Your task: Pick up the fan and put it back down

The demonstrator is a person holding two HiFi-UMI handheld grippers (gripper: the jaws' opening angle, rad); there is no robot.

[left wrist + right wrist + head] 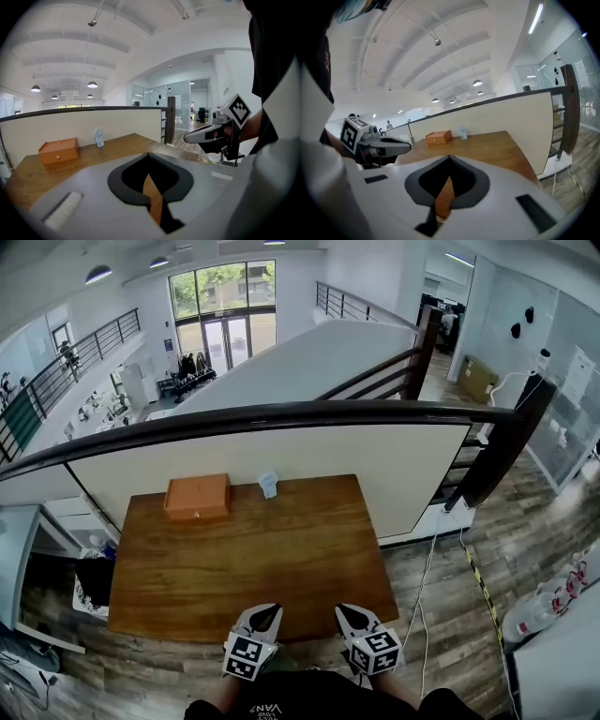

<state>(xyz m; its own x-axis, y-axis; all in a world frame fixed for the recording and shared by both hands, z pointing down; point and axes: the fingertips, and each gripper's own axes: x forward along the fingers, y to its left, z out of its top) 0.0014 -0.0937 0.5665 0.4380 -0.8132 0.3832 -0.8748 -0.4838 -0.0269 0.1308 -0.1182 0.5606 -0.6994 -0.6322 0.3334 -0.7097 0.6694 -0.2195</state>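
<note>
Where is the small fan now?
In the head view, the fan stands at the far edge of the wooden table, just right of the orange box.

Bright, even daylight from far windows [223, 304] and ceiling lamps [92, 85]; strong fisheye curvature, dark vignetted corners, blurred foregrounds.

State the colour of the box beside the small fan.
Orange-brown; the rectangular box shows best in the head view.

On the brown wooden table [262, 559], the small white fan [269, 484] stands at the far edge, just right of the orange rectangular box [198, 496].
</note>
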